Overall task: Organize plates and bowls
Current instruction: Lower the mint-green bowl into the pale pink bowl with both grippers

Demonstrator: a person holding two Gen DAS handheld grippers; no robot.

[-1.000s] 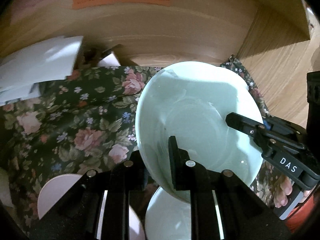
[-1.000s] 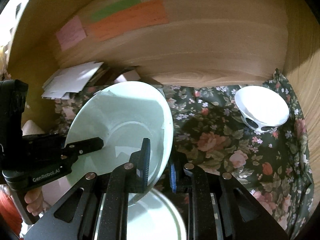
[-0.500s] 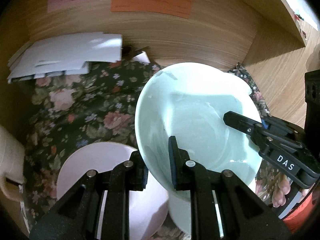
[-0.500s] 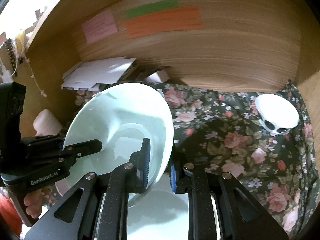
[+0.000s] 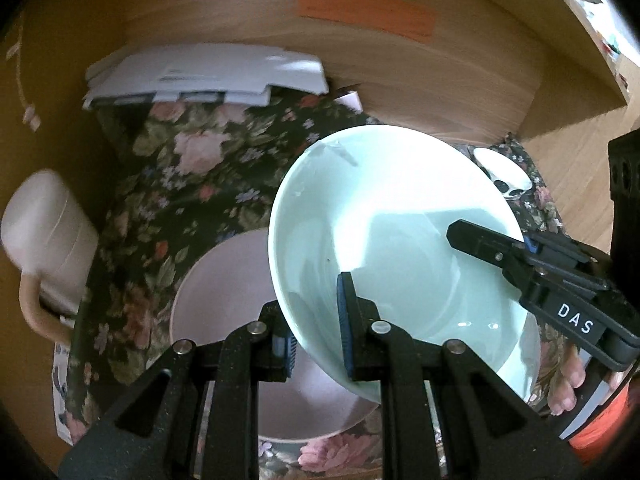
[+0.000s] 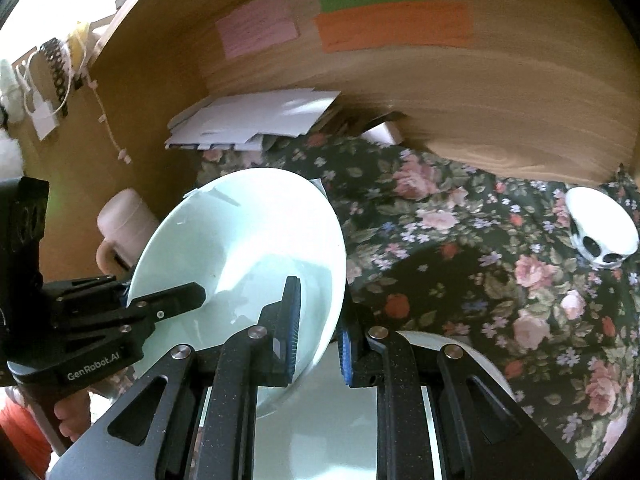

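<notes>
A large pale mint-green bowl (image 5: 392, 216) is held in the air, tilted, by both grippers. My left gripper (image 5: 316, 328) is shut on its left rim. My right gripper (image 6: 318, 328) is shut on its right rim; the bowl also shows in the right wrist view (image 6: 244, 248). Each gripper shows in the other's view: the right one (image 5: 520, 256) and the left one (image 6: 132, 312). Below the bowl lie a pale pink plate (image 5: 224, 280) and a white plate (image 6: 336, 420) on the floral cloth.
A floral cloth (image 6: 460, 260) covers the desk inside a wooden alcove. A small white bowl with black spots (image 6: 600, 228) sits at the far right. A pink mug (image 5: 44, 236) stands at the left. White papers (image 5: 208, 76) lie at the back. Sticky notes (image 6: 392, 24) hang on the wall.
Both grippers have lifted the green bowl higher and pulled back. More of the pink plate, the mug and the papers have come into view below.
</notes>
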